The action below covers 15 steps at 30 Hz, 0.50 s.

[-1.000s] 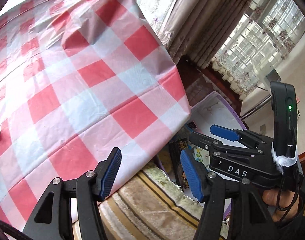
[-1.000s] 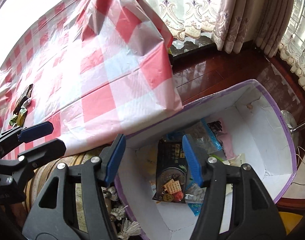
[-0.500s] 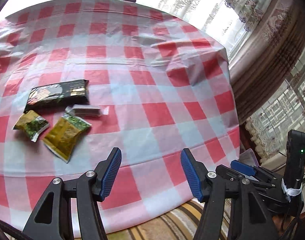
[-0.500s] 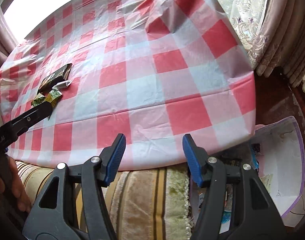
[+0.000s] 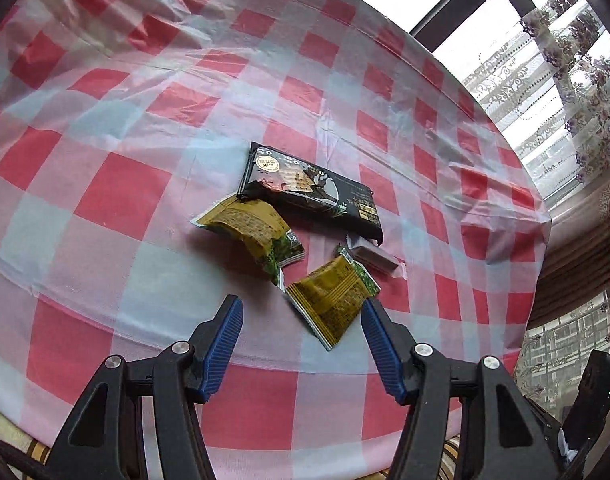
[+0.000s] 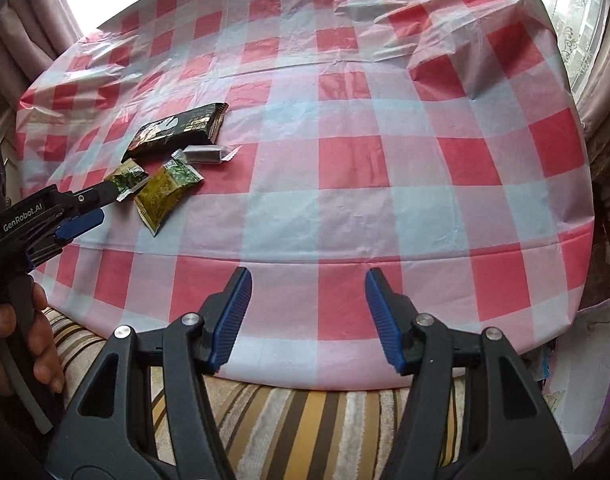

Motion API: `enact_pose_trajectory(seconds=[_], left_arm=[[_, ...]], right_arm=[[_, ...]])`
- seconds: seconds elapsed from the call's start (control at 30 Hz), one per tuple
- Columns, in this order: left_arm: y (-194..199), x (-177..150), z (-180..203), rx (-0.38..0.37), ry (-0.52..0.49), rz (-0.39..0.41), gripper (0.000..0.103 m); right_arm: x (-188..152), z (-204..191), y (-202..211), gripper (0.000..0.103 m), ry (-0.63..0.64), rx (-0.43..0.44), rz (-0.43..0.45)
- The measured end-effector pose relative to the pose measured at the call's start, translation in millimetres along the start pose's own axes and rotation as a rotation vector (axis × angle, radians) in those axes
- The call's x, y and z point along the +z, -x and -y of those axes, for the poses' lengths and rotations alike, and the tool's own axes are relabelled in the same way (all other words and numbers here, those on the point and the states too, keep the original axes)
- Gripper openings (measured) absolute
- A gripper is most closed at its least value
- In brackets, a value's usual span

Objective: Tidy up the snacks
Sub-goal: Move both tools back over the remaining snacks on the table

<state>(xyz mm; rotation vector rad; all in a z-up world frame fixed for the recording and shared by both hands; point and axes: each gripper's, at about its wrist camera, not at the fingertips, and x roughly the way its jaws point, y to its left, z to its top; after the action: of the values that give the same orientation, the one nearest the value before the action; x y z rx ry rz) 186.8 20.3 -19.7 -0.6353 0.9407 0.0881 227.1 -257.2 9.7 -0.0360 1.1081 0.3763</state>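
Note:
Several snack packets lie together on the red-and-white checked tablecloth. They are a long black packet, two yellow-green packets and a small silver packet. My left gripper hovers open just short of the nearer yellow-green packet, with nothing pressed between its blue pads. My right gripper stands open and empty over the table's near edge, well right of the packets. From the right wrist, the black packet, a yellow-green packet and the left gripper show at the left.
A striped cloth hangs below the tablecloth at the near edge. A white box with a purple rim sits low at the right, off the table. Curtains and windows lie behind. A hand holds the left gripper's handle.
Both views have swung from the box beside the table onto the tabletop. The left gripper has travelled toward the snack packets, which now lie just ahead of its fingers. Both grippers' jaws kept the same width.

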Motion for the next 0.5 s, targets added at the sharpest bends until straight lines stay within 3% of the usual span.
enact_pose_trajectory(seconds=[0.2,0.43,0.5], left_arm=[[-16.2,19.5,-8.2,0.015,0.01,-0.005,0.061],[-32.4,33.7,-7.6,0.017,-0.014,-0.012,0.05],[-34.8,36.1,-8.7,0.014,-0.021,-0.013,0.038]], right_arm=[[13.1,-26.2,-14.2,0.063,0.016,0.036,-0.006],[24.8,-52.9,-27.4,0.063,0.035,0.072,-0.026],[27.8,-57.9,-33.7,0.065,0.024,0.082,-0.04]])
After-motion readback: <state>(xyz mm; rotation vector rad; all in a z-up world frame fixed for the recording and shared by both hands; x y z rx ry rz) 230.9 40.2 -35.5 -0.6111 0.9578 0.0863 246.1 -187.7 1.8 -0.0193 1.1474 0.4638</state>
